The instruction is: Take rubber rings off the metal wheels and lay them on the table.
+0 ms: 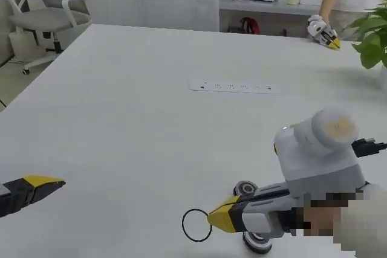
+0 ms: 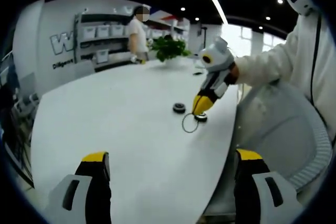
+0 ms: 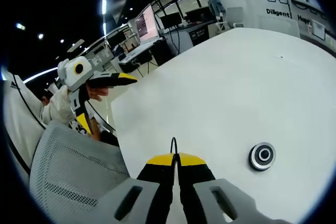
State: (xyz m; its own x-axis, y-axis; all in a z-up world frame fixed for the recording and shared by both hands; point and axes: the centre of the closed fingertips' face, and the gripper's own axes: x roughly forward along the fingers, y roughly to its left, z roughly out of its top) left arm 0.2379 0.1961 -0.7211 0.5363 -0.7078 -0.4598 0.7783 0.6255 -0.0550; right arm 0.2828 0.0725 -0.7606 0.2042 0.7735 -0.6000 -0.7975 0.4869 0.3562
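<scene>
My right gripper [image 1: 219, 217] is shut on a thin black rubber ring [image 1: 196, 225], which hangs from its yellow tips just over the white table [image 1: 133, 119]. Behind its jaws sits one metal wheel [image 1: 245, 188]; a second wheel [image 1: 257, 241] lies partly hidden under the gripper body. In the right gripper view the ring [image 3: 174, 145] stands edge-on between the shut jaws, with a wheel [image 3: 262, 156] to the right. My left gripper [image 1: 36, 187] hovers at the near left, away from the wheels. Its own view shows it [image 2: 170, 162] open, with the ring [image 2: 190, 123] and both wheels [image 2: 179, 108] far ahead.
A white power strip [image 1: 233, 87] lies mid-table. An office chair [image 1: 42, 16] stands beyond the far left corner, a potted plant [image 1: 372, 34] at the far right. A person at the far edge holds another gripper [image 1: 323, 32]. A mesh chair back [image 3: 73, 177] is close behind.
</scene>
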